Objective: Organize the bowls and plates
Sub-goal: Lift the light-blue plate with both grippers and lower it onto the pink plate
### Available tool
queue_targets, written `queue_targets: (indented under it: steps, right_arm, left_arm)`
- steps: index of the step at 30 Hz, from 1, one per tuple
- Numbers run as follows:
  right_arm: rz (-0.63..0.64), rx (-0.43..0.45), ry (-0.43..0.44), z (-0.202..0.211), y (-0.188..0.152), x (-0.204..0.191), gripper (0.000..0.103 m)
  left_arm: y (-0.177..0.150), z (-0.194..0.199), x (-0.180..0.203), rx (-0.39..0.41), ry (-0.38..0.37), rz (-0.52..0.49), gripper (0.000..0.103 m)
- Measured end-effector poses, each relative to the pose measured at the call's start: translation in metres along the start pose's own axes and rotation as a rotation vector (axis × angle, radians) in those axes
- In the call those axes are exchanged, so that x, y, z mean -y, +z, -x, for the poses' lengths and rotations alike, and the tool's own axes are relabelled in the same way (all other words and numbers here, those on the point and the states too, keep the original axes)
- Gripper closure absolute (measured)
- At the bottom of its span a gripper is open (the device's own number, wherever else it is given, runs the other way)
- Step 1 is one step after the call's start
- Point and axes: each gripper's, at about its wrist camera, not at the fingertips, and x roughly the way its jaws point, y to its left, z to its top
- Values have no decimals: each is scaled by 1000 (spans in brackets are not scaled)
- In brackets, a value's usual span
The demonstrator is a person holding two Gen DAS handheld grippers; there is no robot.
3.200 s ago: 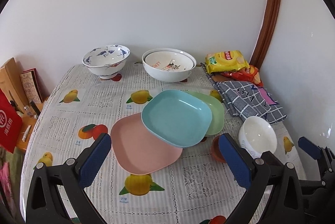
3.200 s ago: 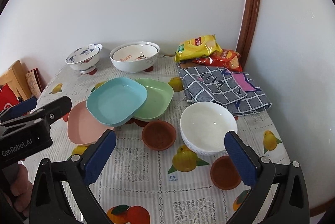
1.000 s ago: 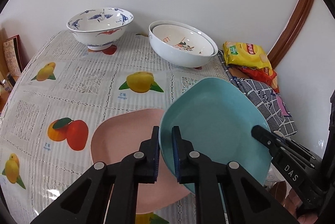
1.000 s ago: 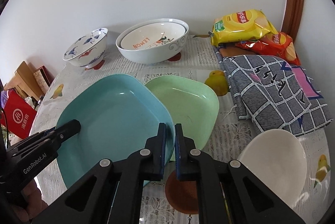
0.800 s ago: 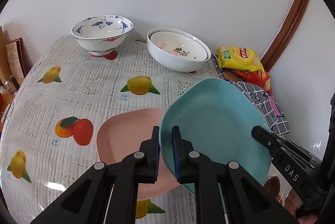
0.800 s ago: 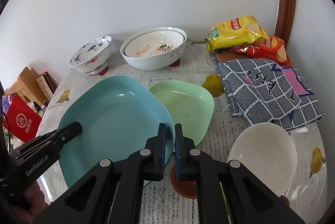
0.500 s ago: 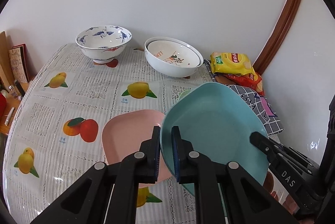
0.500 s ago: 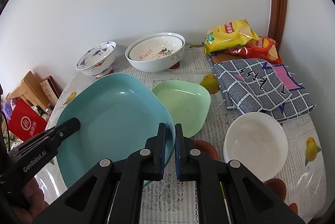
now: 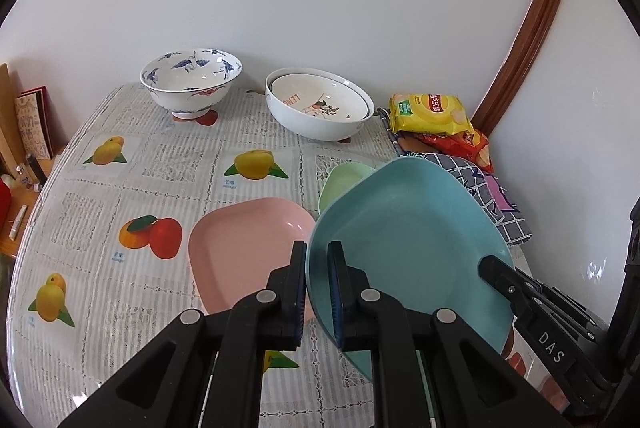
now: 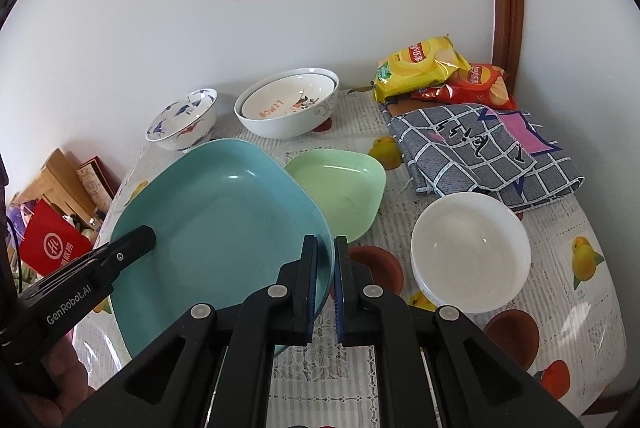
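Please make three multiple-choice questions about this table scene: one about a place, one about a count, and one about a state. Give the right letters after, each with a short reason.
1. Where does the green plate lie?
A. inside the white bowl
B. on the table, partly behind the blue plate
C. on the chip bags

2. How many grippers grip the blue plate?
A. none
B. one
C. two

3. How is the blue-patterned bowl now?
A. upright and empty
B. upside down
C. stacked inside another bowl

Answers:
1 B: it rests on the tablecloth, its near edge hidden by the blue plate.
2 C: the left gripper and the right gripper each pinch the plate's rim.
3 A: its open mouth faces up, nothing inside.
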Motion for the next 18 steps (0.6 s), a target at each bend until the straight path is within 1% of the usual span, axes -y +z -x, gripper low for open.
queue_targets:
  steps: [13, 18]
  right_arm:
    - [-36, 11, 12, -1, -10, -2, 96]
    - [-35, 8, 16, -4, -12, -7, 96]
  left_arm:
    - [-1, 1, -3, -10, 10, -28, 92]
    - [-1, 0, -10, -9, 14, -25, 92]
